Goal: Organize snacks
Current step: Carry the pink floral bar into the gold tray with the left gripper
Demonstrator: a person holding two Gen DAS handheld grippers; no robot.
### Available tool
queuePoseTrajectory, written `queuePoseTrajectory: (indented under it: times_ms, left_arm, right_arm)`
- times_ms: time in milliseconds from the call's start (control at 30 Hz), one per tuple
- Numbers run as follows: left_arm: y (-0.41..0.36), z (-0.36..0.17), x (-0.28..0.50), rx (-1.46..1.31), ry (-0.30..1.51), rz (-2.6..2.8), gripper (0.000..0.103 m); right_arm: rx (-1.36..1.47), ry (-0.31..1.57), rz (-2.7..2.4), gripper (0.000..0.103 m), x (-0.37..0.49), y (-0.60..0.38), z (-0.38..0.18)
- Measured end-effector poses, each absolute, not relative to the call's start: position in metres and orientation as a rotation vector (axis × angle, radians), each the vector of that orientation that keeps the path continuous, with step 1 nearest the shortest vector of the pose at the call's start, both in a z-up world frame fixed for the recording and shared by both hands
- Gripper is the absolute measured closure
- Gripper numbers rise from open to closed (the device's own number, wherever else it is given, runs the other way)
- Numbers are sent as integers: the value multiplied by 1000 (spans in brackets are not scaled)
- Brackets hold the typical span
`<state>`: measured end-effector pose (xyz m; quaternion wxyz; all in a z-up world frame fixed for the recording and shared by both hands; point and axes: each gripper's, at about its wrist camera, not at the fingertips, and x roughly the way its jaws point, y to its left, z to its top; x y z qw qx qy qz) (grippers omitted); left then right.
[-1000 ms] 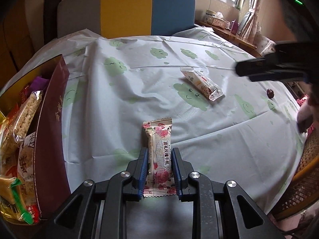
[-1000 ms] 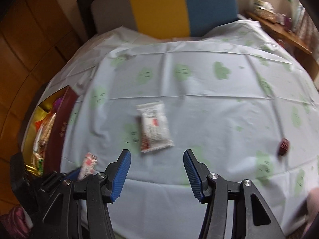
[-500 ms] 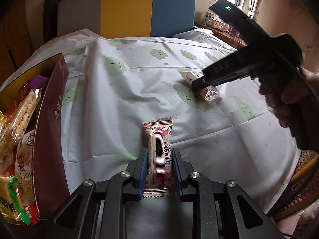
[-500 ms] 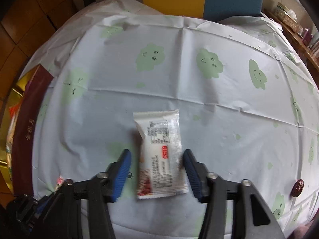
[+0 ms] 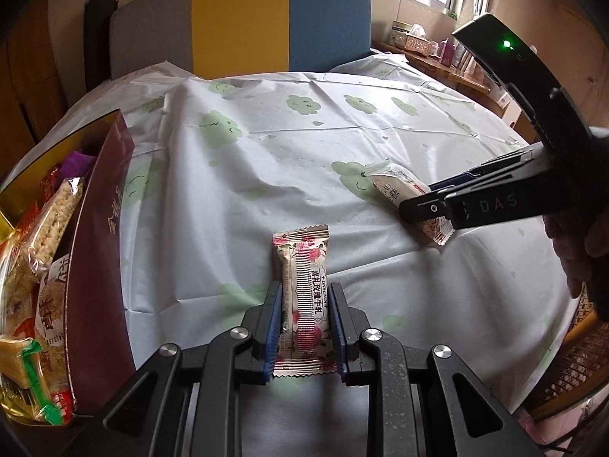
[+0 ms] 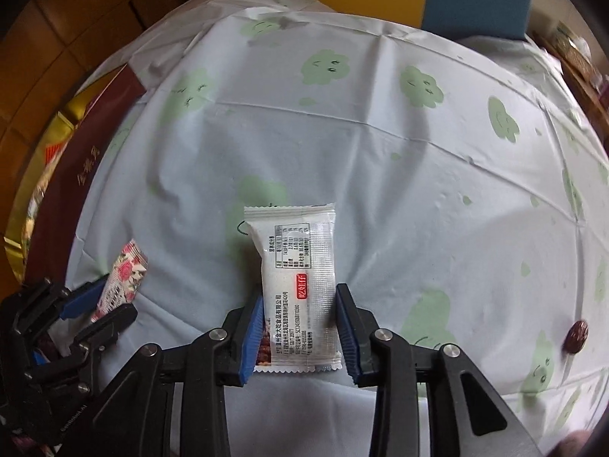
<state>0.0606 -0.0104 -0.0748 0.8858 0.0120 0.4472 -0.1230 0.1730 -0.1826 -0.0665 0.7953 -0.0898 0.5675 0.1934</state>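
A rose-patterned snack bar [image 5: 304, 262] stands up between the blue pads of my left gripper [image 5: 305, 287], which is shut on it just above the tablecloth. To the right, a white snack packet [image 5: 394, 186] lies on the cloth with my right gripper [image 5: 418, 200] down over it. In the right wrist view, that white packet [image 6: 293, 247] sits between the pads of the right gripper [image 6: 300, 293], which press on its sides. The left gripper [image 6: 114, 299] and its rose bar [image 6: 127, 278] show at lower left. A maroon box [image 5: 99, 228] holding several snacks stands open at the left.
A white tablecloth [image 5: 266, 152] with green cloud prints covers the table. A small dark red date [image 6: 575, 337] lies near the right edge. A grey, yellow and blue chair back [image 5: 247, 19] stands behind the table, and a wicker seat [image 5: 571, 373] is at lower right.
My right gripper came down over the white packet and its jaws closed in on the packet's sides. The left gripper and its rose bar stayed put.
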Motion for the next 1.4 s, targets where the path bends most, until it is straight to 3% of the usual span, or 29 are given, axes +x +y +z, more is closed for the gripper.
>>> queuePoseTrajectory:
  times_ms: [633,1400]
  left_arm:
    - [-12,-42,53,26,897,-214,81]
    - [43,-4,34,-82,838,-116,81]
  right_arm:
    - [-283,1179,417,65,164,-167,-71]
    - [-322,1150,413,65,145,-153,-72]
